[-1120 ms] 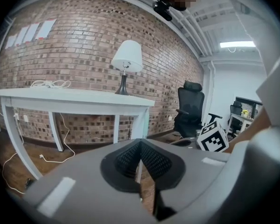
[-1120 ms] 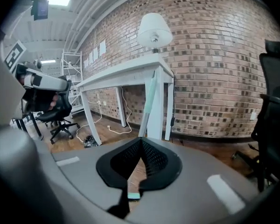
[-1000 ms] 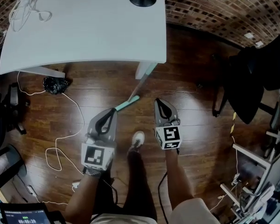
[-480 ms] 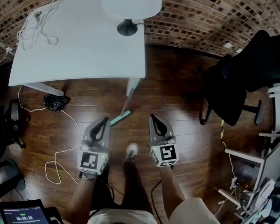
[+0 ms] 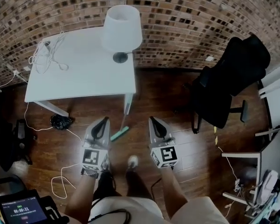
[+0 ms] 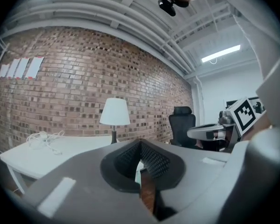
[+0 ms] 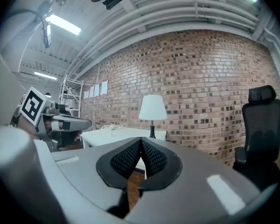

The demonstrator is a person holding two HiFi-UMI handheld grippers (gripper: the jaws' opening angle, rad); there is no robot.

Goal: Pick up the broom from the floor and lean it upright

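Above the wooden floor [image 5: 182, 141], the left gripper [image 5: 102, 121] and right gripper [image 5: 154, 120] kept fingers pressed together on nothing, while the broom [image 5: 120, 133] leaned against the white surface's [image 5: 79, 76] leg.

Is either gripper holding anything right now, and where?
Nothing is held: left gripper and right gripper are both shut on nothing; the broom is apart from both.

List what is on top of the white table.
On the table: a white-shaded lamp near the right edge, a loose white cable toward the left. The shade hides some tabletop beneath it.
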